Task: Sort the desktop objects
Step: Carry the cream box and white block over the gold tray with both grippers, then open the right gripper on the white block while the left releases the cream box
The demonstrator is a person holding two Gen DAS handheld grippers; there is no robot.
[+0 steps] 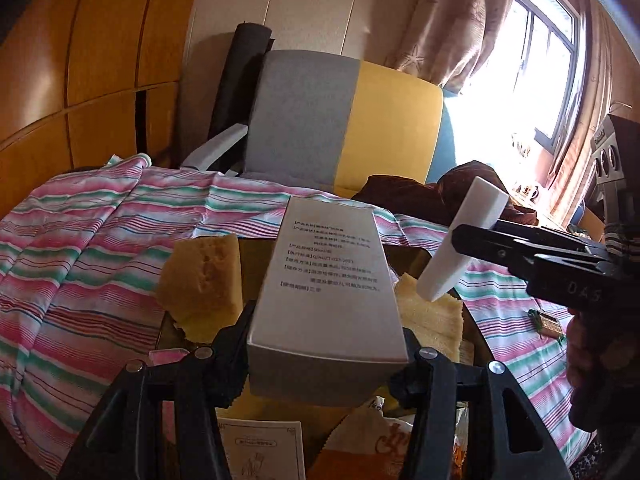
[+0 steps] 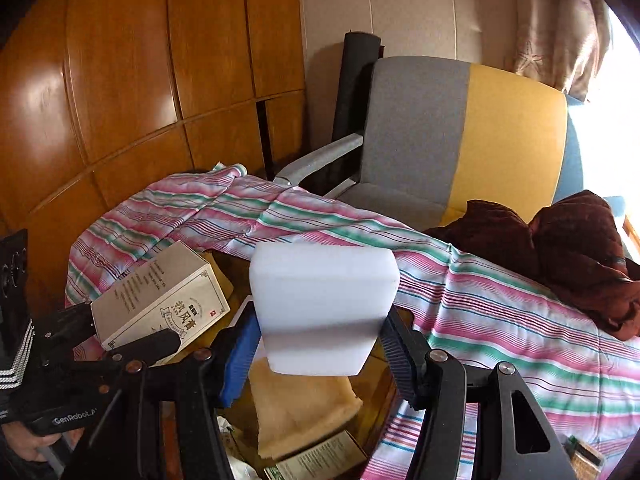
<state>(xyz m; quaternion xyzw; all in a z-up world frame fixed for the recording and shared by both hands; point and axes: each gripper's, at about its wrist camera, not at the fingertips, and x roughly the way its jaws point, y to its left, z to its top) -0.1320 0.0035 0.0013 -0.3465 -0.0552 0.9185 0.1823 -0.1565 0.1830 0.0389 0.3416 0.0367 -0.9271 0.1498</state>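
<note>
Left tongs [image 1: 326, 344] clamp a grey printed box [image 1: 326, 280] — raised over yellow sponges [image 1: 202, 284]. Right tongs [image 2: 320, 344] pinch a white foam block [image 2: 322, 304] above the striped cloth [image 2: 500, 312].

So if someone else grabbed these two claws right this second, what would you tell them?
Left claw: shut on the printed carton, held up over the open container.
Right claw: shut on the white foam block, also above it.
Done: yellow sponges and other cartons already lie inside.
Left: set down both held items; a small green thing remains on the striped cloth.
</note>
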